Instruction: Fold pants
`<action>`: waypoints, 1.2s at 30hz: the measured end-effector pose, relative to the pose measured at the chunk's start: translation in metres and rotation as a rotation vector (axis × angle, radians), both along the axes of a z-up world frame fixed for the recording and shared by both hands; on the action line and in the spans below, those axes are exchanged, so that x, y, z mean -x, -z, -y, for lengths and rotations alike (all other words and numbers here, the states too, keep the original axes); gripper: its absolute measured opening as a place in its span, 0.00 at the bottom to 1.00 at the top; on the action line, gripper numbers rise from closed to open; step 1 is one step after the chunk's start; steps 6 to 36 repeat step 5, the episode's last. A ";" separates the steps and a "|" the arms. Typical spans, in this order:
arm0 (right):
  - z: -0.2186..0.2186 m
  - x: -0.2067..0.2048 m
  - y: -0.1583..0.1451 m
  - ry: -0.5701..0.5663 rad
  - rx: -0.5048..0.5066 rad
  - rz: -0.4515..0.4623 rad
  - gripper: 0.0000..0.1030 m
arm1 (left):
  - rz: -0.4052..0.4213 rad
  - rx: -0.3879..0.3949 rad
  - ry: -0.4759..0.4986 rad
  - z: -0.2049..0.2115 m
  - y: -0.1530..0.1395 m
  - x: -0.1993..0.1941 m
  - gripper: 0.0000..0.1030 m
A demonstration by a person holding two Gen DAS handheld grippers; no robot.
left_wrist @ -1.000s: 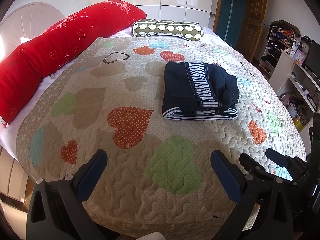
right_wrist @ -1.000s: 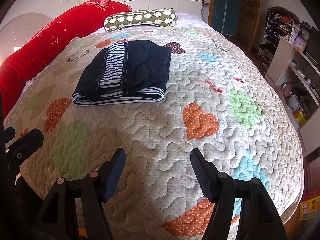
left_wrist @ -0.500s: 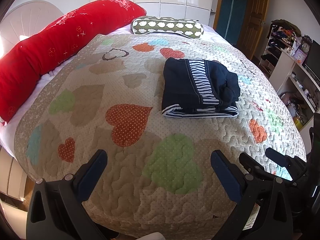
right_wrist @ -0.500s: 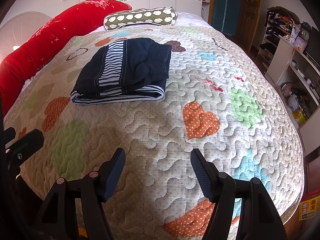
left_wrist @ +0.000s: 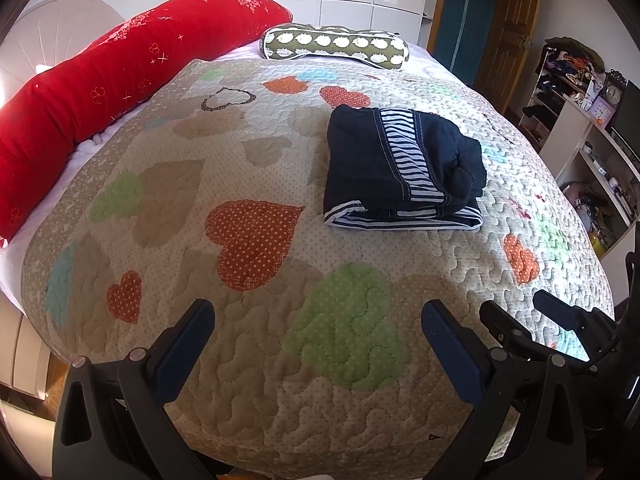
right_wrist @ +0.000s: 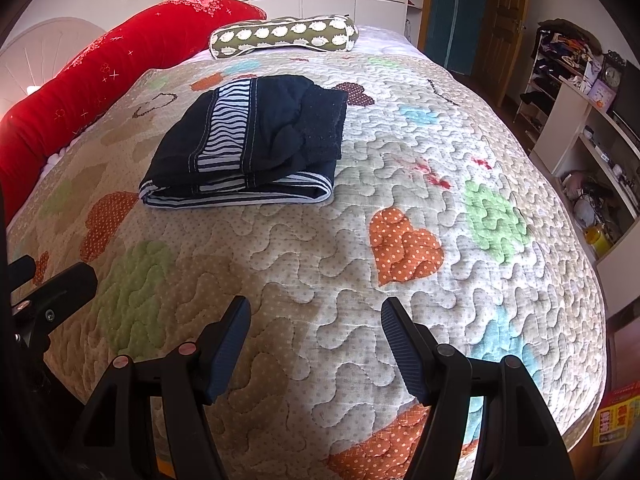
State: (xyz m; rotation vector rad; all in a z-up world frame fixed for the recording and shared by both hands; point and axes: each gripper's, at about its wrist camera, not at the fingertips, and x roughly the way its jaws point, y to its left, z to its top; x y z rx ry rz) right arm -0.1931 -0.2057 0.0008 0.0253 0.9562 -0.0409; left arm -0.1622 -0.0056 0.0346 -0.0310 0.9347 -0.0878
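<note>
Evidently we are holding the left gripper and right gripper empty, fingers apart, near the quilted heart-patterned bedspread edge, since the folded navy striped-trim pants are lying mid-bed, well apart.

No legible text anywhere. Yellow box at lower right edge, right wrist view, carries red printed characters, too blurred to read. Clock on shelf: numerals too small.

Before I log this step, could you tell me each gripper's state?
Left gripper: open, holding nothing.
Right gripper: open, holding nothing.
</note>
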 end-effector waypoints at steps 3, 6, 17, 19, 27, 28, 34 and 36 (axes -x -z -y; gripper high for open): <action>0.000 -0.003 -0.002 -0.001 0.001 0.007 0.70 | -0.006 0.007 -0.001 -0.002 0.001 -0.004 1.00; 0.007 -0.008 -0.003 0.014 0.002 0.015 0.70 | -0.006 0.009 -0.011 -0.006 0.000 -0.009 1.00; 0.007 -0.008 -0.003 0.014 0.002 0.015 0.70 | -0.006 0.009 -0.011 -0.006 0.000 -0.009 1.00; 0.007 -0.008 -0.003 0.014 0.002 0.015 0.70 | -0.006 0.009 -0.011 -0.006 0.000 -0.009 1.00; 0.007 -0.008 -0.003 0.014 0.002 0.015 0.70 | -0.006 0.009 -0.011 -0.006 0.000 -0.009 1.00; 0.007 -0.008 -0.003 0.014 0.002 0.015 0.70 | -0.006 0.009 -0.011 -0.006 0.000 -0.009 1.00; 0.007 -0.008 -0.003 0.014 0.002 0.015 0.70 | -0.006 0.009 -0.011 -0.006 0.000 -0.009 1.00; 0.007 -0.008 -0.003 0.014 0.002 0.015 0.70 | -0.006 0.009 -0.011 -0.006 0.000 -0.009 1.00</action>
